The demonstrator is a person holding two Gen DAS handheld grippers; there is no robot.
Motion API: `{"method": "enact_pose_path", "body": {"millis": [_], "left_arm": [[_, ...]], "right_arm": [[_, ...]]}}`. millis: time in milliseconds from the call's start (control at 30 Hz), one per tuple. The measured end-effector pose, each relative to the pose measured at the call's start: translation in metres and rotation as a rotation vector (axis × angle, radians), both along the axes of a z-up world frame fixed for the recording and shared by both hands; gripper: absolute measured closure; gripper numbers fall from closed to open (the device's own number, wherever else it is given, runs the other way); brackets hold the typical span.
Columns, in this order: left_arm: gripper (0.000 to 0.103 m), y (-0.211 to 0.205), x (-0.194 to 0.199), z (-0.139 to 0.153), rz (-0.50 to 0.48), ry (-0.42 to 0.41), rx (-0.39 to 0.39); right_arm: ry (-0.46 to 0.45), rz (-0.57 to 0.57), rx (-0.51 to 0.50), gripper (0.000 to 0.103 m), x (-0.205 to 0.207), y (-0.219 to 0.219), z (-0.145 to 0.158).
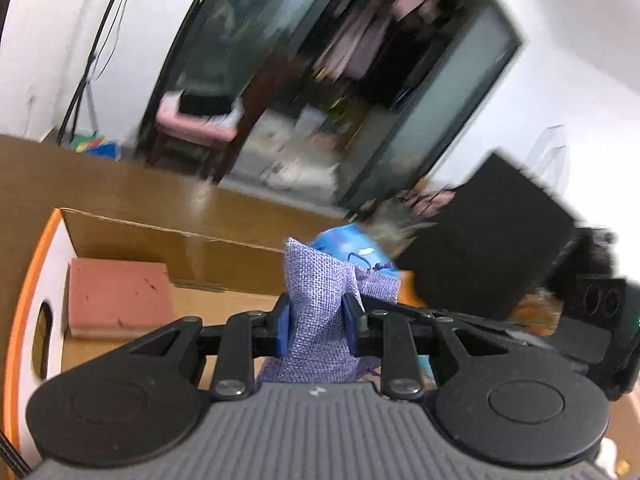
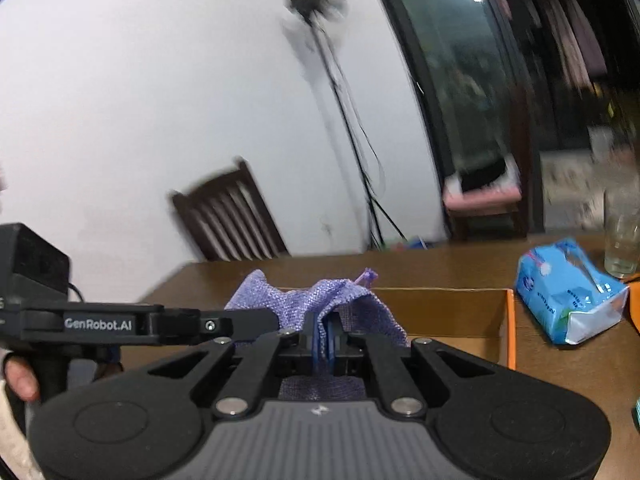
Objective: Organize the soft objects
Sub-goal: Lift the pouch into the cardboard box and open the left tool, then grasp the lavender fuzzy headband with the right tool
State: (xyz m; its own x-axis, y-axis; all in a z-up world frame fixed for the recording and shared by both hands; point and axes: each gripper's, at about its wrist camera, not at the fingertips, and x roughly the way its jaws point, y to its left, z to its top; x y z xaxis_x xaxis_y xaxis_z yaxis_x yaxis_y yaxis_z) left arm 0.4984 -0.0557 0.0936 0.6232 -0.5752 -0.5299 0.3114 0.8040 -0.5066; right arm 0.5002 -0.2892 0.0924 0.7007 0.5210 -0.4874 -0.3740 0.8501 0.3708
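Purple woven pouch (image 1: 320,304) is clamped between both of my grippers at once. My left gripper (image 1: 318,328) has its jaws drawn in to the thickness of the bunched cloth, with the blue pads (image 1: 282,330) pressing it from either side; fabric rises above the pads to a peak at 12 o'clock and hangs below them toward the gripper body. My right gripper (image 2: 325,342) has its jaws nearly together, with only a thin fold of the same pouch (image 2: 352,308) pinched between the pads; the rest of the cloth spreads out toward 11 and 1 o'clock.

In the left wrist view, the pouch is held above the open cardboard box (image 1: 160,236), which has an orange rim. A pink sponge block (image 1: 120,298) lies on the box floor at 9 o'clock from the pouch, against the white end wall. A blue tissue pack (image 1: 348,250) shows just behind the pouch at 1 o'clock. My right gripper's body (image 1: 592,320) appears at 3 o'clock.

In the right wrist view, the box (image 2: 460,312) sits directly behind the pouch on the wooden table (image 2: 560,368). The tissue pack (image 2: 568,296) lies on the table at 3 o'clock, just beside the box's orange edge. A clear glass (image 2: 622,240) stands near the pack at 2 o'clock. My left gripper's arm (image 2: 140,324) reaches in from 9 o'clock.
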Motion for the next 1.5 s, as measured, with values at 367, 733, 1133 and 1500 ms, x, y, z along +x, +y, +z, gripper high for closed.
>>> {"method": "enact_pose_path", "body": {"millis": [367, 733, 1133, 1500], "left_arm": [[0.037, -0.041, 0.076, -0.060, 0.002, 0.094, 0.119], [0.018, 0.015, -0.063, 0.026, 0.117, -0.241, 0.284], [0.001, 0.033, -0.265, -0.034, 0.225, -0.467, 0.476], [0.000, 0.048, -0.351, -0.079, 0.214, -0.349, 0.406]], "right_arm": [[0.099, -0.171, -0.302, 0.087, 0.082, 0.006, -0.048], [-0.123, -0.165, -0.243, 0.063, -0.030, -0.023, 0.027], [-0.162, -0.055, -0.245, 0.042, -0.209, -0.012, -0.013], [-0.088, -0.061, -0.108, 0.039, -0.306, 0.012, -0.068]]}}
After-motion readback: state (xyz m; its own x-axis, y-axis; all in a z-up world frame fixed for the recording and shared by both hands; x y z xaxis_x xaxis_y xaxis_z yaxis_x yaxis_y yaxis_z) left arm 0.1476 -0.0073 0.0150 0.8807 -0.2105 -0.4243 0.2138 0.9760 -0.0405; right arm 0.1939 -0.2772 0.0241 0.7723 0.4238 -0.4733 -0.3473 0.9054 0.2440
